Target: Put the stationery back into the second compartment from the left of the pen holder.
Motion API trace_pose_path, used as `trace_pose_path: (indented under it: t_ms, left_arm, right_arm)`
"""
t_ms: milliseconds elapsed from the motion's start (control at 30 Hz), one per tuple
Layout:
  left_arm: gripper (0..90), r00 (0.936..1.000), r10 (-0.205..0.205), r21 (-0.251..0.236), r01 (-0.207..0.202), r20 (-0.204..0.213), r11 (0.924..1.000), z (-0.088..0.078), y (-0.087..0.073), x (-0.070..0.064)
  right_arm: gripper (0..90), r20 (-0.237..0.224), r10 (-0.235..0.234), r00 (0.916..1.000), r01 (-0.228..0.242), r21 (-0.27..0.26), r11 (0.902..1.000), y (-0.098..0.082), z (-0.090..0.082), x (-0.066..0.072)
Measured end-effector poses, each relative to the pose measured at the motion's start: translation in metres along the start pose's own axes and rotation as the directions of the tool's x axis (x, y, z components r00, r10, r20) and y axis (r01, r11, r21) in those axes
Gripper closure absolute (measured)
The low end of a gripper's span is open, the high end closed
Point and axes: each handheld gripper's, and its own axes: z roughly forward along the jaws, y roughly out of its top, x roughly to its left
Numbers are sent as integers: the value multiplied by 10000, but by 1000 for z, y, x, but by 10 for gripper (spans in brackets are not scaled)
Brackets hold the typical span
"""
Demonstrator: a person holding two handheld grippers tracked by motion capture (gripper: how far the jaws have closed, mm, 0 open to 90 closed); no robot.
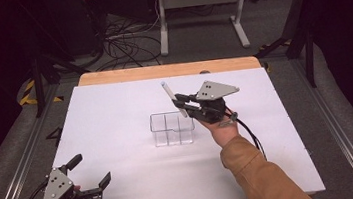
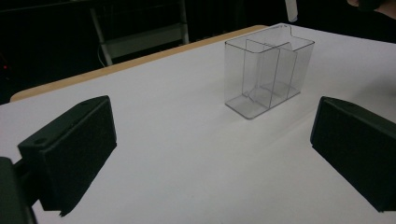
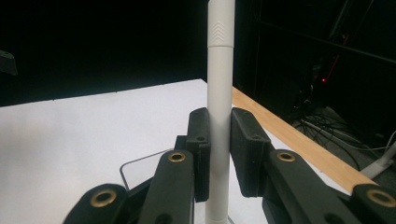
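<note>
A clear plastic organizer with several compartments stands at the middle of the white table. Just above its right end, my right gripper is shut on a white pen that slants up and to the left. In the right gripper view the white pen stands upright, clamped between the pads, with the organizer's rim below it. My left gripper rests open at the near left corner. Its jaws stand wide apart in the left gripper view, framing the organizer farther off.
A wooden strip borders the table's far edge. Beyond it are a white desk frame and loose cables on the floor. A metal rail runs along the left side.
</note>
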Motion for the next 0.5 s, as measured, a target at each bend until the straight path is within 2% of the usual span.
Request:
trace_pose_path:
  t_ms: [500]
  left_arm:
    - [11, 10000, 59, -4, -59, 40, 10000, 1, 0, 0]
  right_arm:
    - [784, -442, 703, 9965, -703, 20, 9975, -18, 26, 12]
